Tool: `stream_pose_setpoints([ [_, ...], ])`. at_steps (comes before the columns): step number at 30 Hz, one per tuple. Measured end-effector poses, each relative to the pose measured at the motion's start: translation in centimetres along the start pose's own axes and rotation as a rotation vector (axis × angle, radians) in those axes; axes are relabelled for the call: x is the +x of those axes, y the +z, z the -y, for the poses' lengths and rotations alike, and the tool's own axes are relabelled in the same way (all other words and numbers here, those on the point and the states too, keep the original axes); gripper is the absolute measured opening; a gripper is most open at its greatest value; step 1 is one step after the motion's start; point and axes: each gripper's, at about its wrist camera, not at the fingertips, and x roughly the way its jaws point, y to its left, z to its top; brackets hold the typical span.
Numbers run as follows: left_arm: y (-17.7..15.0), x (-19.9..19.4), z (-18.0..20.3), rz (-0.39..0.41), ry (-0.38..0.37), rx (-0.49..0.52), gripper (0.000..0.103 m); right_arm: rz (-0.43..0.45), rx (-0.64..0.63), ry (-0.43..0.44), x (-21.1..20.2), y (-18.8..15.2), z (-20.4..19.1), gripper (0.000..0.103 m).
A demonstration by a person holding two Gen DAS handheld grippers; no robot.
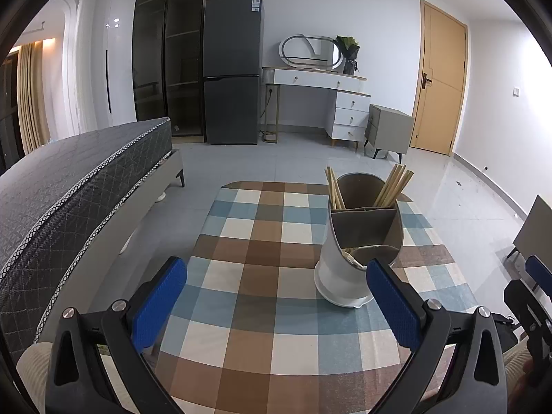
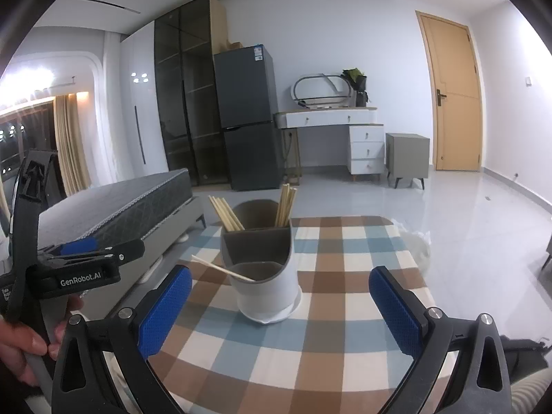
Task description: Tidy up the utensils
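Note:
A white utensil holder point(image 1: 341, 276) with grey stepped compartments stands on the checked tablecloth point(image 1: 269, 227); it also shows in the right wrist view point(image 2: 265, 293). Wooden chopsticks point(image 1: 393, 186) stand in its tallest back compartment, in two bunches point(image 2: 285, 205). One chopstick point(image 2: 220, 268) lies slanted in the lowest front compartment. My left gripper point(image 1: 276, 296) is open and empty, just before the holder. My right gripper point(image 2: 281, 307) is open and empty, with the holder between and beyond its fingertips.
A grey bed point(image 1: 69, 186) runs along the table's left side. A dark fridge point(image 1: 231, 69), white dressing table point(image 1: 331, 86), grey nightstand point(image 1: 388, 127) and wooden door point(image 1: 438, 79) stand at the far wall. The left gripper's body point(image 2: 69, 262) shows at left in the right wrist view.

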Motion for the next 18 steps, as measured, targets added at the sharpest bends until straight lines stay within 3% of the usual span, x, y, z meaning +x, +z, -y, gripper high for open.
stream_pose_setpoints([
  [18, 0.07, -0.14, 0.21, -0.002, -0.012, 0.007, 0.101, -0.005, -0.010, -0.007, 0.07, -0.06, -0.12, 0.103],
])
